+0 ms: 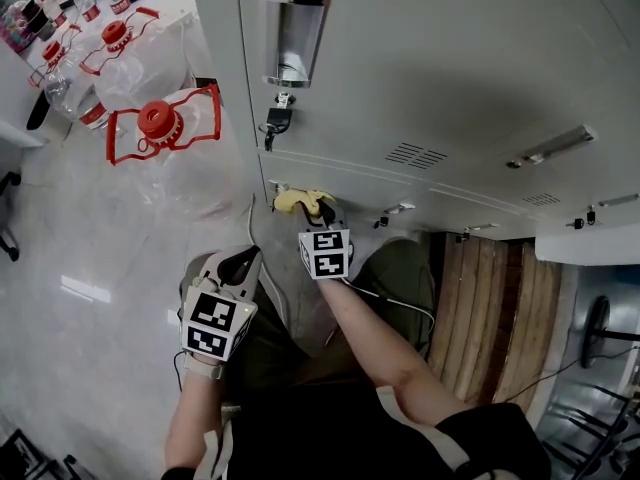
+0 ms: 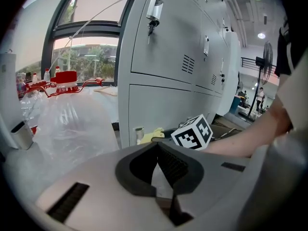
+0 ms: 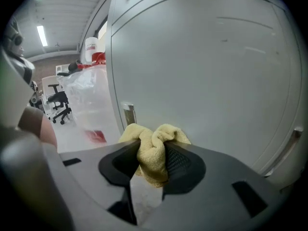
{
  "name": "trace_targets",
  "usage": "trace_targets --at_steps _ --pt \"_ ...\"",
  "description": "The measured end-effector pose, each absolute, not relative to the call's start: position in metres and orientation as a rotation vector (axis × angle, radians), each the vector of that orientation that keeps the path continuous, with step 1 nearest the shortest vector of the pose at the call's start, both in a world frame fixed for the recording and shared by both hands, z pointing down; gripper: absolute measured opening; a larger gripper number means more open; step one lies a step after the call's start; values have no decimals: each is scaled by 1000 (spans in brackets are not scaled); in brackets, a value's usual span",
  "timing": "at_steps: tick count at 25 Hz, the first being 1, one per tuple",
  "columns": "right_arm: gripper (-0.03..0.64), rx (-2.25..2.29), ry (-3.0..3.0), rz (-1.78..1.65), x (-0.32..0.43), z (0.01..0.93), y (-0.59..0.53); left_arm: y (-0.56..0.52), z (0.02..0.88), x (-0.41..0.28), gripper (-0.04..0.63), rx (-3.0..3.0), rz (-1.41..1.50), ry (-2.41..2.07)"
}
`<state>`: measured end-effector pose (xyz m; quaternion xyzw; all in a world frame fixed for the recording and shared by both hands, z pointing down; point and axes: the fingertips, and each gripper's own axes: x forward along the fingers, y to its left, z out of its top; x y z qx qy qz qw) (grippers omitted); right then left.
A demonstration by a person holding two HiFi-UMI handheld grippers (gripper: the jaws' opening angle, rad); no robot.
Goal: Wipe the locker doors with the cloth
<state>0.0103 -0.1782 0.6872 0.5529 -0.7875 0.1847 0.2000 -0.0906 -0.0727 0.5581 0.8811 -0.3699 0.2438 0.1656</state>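
The right gripper (image 3: 153, 150) has its fingers clamped on the bunched yellow cloth (image 3: 150, 134) and holds it up to the lower locker door (image 3: 207, 71) near that door's edge, apparently to wipe there. The left gripper (image 2: 157, 147) hangs away from the door, its fingers together and empty.

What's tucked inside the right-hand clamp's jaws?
The right gripper pinches a bunched yellow cloth between its jaws and holds it up to a grey locker door. The patch of door directly behind the cloth is covered, so it cannot be seen.
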Motion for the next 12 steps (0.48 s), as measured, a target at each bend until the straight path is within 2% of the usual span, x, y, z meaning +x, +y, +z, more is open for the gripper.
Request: trace_targets --at_steps 12 --pt "146 1444 -2091 606 12 765 -179 -69 555 -92 11 2515 700 -1079"
